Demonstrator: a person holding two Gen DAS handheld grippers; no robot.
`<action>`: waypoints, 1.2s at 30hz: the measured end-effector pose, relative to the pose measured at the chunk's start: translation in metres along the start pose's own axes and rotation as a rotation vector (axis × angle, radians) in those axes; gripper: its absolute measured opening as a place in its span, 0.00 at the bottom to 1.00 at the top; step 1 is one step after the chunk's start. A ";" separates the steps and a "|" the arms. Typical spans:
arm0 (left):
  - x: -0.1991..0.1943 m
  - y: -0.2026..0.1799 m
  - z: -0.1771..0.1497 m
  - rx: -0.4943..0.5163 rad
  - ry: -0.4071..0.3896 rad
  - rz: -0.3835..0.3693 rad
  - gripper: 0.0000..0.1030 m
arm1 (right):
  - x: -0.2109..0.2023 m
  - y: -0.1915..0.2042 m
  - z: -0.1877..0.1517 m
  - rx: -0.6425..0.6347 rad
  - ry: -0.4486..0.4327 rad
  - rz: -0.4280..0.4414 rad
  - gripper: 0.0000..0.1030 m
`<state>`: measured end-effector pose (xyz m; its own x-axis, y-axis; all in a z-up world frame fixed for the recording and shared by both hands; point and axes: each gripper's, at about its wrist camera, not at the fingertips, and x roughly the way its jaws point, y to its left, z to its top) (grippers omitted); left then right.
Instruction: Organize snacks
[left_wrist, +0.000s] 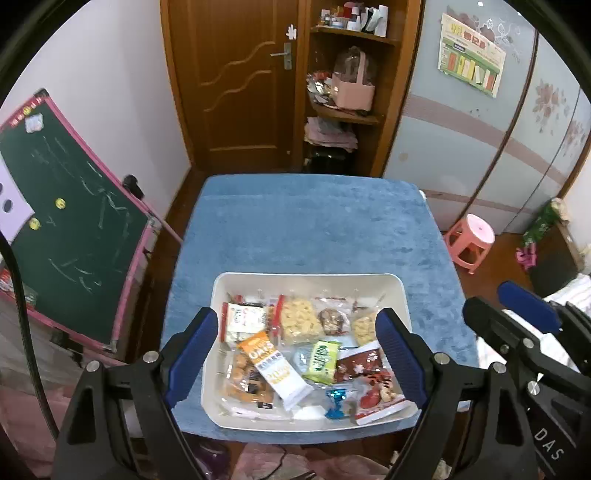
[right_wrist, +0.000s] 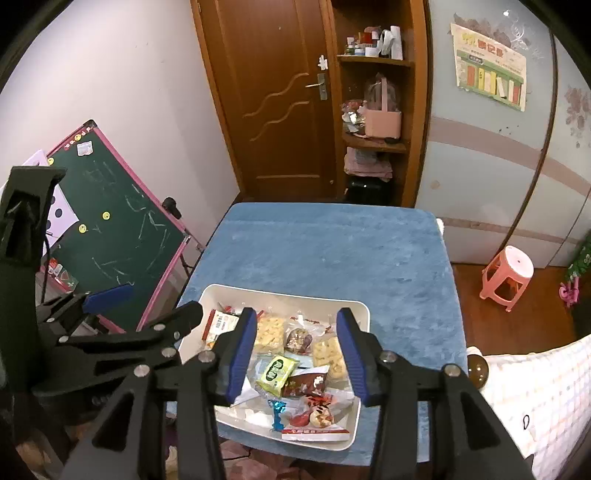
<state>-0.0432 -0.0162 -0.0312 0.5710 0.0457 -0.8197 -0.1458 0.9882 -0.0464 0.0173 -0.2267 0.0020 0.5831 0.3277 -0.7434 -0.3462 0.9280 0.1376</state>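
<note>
Nearest the lens we record the left hand-held gripper (left_wrist: 297, 354): jaws spread wide, blue pads apart, nothing between them; it hangs above the white tray (left_wrist: 221, 295). Our right hand-held gripper (right_wrist: 297, 354) is about half open, also empty, and hangs over the right half of the tray.

Landmark: white tray. We note the blue-covered bench (left_wrist: 310, 229) under it, with the tray at the bench's near edge. Beyond the tray's far rim the cloth is bare. Left of the tray, off the bench, stands a green chalkboard (left_wrist: 74, 236) with a pink frame. Right of the tray, on the floor, a pink stool (left_wrist: 472, 240).

Inside the tray lie the snacks, all packets loose and overlapping: a pale puffed-snack bag (left_wrist: 299, 319) toward the far side, an orange-and-white oat bar (left_wrist: 271, 365) at the near left, a green packet (left_wrist: 322, 360) mid-tray, a red packet (left_wrist: 376, 397) at the near right corner, and a small blue-foil sweet (left_wrist: 337, 400) beside it.
</note>
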 end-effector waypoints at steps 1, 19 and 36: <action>-0.001 -0.001 0.000 0.001 -0.004 0.001 0.84 | -0.001 0.000 0.000 0.003 -0.002 -0.002 0.45; -0.010 -0.003 0.002 0.009 -0.027 0.031 0.84 | -0.004 0.000 -0.002 0.018 -0.003 -0.015 0.45; -0.010 -0.007 0.002 0.015 -0.020 0.041 0.84 | -0.005 -0.001 -0.001 0.031 0.006 -0.007 0.45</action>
<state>-0.0463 -0.0229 -0.0218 0.5811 0.0890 -0.8090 -0.1573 0.9875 -0.0043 0.0139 -0.2295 0.0043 0.5809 0.3198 -0.7485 -0.3185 0.9356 0.1525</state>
